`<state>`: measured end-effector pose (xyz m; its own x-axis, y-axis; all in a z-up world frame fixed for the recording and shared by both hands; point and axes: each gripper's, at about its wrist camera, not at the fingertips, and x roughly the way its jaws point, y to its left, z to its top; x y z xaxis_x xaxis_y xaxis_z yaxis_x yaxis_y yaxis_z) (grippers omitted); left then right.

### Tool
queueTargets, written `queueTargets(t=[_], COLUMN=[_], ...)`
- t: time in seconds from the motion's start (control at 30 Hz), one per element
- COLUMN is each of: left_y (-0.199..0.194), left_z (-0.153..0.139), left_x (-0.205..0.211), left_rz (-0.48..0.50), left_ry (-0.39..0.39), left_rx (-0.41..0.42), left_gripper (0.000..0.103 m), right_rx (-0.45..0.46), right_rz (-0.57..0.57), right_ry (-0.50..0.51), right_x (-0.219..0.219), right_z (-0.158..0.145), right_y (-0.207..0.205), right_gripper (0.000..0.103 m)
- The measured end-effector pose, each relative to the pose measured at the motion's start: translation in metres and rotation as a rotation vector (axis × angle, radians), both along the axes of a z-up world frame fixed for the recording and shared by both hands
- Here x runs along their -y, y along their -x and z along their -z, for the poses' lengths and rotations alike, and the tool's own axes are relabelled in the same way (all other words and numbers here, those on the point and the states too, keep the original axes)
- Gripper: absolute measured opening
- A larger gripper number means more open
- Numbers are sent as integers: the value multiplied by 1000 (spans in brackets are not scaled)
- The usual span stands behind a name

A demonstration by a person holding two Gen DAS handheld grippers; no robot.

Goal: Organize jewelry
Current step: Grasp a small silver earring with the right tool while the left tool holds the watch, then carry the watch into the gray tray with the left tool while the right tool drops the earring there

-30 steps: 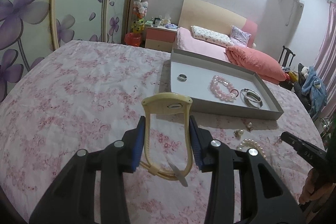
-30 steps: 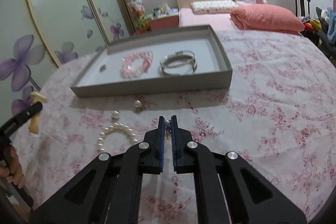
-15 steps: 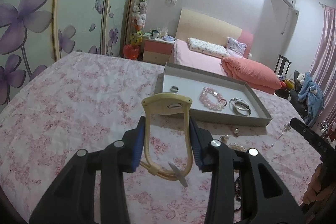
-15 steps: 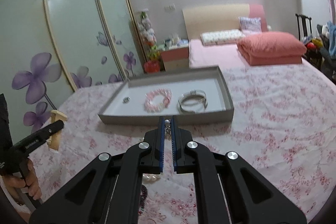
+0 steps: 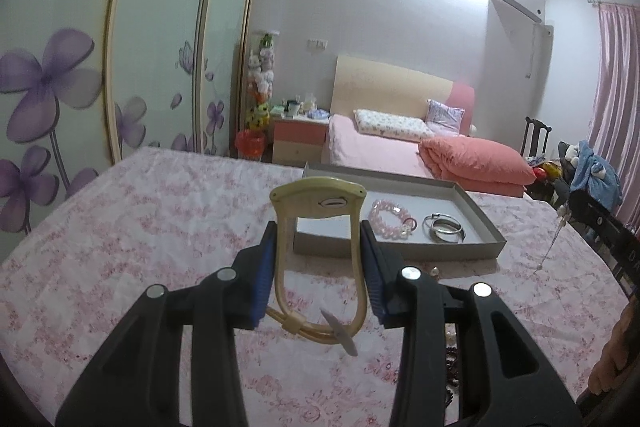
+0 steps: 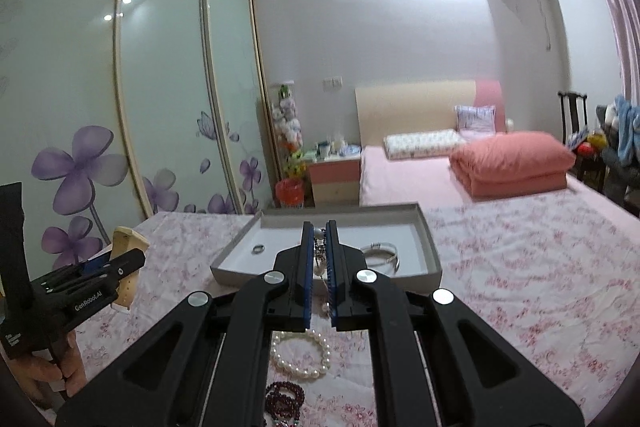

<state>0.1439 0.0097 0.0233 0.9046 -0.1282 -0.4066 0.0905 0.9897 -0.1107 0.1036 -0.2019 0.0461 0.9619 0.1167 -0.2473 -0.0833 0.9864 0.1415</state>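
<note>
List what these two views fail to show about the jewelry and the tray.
- Ring: hidden in the left wrist view behind the cream bangle.
- Pink bead bracelet: covered in the right wrist view by the right gripper.
- Dangling piece between its jaws: type unclear.
- Dark red beads: cut off at the bottom edge.

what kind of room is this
A home bedroom, most likely. A bed with pillows and a folded pink quilt stands against the far wall, beside a nightstand and floral sliding wardrobe doors. The jewelry tray sits on a floral cloth.
</note>
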Motion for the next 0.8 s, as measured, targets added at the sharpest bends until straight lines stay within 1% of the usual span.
queueTargets(t=[0.2,0.4,0.63,0.8], left_y=[10,17,23,25], left_z=[-6,-10,-10,-11], left_x=[10,17,24,26], left_rz=[19,29,29,31], left_ry=[-26,-37,-66,-72], left_rx=[61,103,150,168], left_gripper=[39,39,39,39], right_rx=[63,117,141,148], right_rz=[8,24,33,35], right_ry=[13,45,58,62], right_x=[-4,-9,-13,-14], right_z=[-5,-6,-7,-7], right_y=[8,16,19,19], right_gripper=[7,7,7,7])
